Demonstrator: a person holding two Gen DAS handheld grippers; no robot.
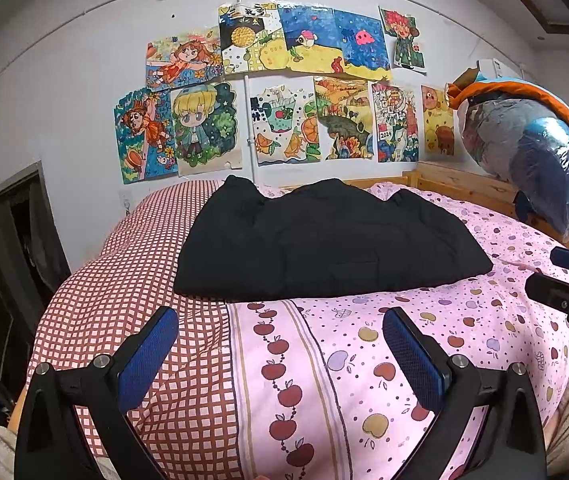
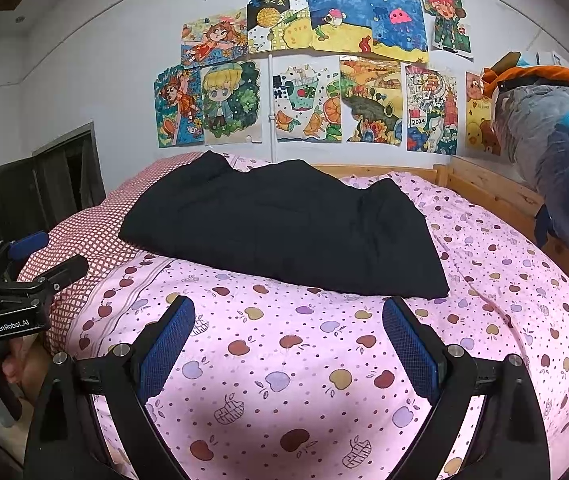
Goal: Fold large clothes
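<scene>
Left wrist view shows the left gripper [image 1: 280, 340] with its jaws spread wide and nothing between them, hovering above the pink apple-print quilt [image 1: 364, 360]; its blue pads [image 1: 148, 356] frame a seam where the pink cloth meets a red-checked panel [image 1: 144, 280]; the black garment [image 1: 324, 240] lies folded into a thick slab further up the bed, straddling both fabrics, apart from both grippers; the right gripper [image 1: 564, 276] pokes in from the right edge, jaws parted and empty. Right wrist view has the right gripper [image 2: 288, 336] open over the quilt [image 2: 284, 380], just short of the black garment [image 2: 284, 228]; the left gripper [image 2: 40, 256] sits at the left edge, held by a hand [image 2: 8, 360]; a wooden bed frame [image 2: 484, 184] runs behind, children's drawings [image 2: 324, 68] cover the wall, and a bagged bundle [image 2: 556, 152] rests on the rail at right.
</scene>
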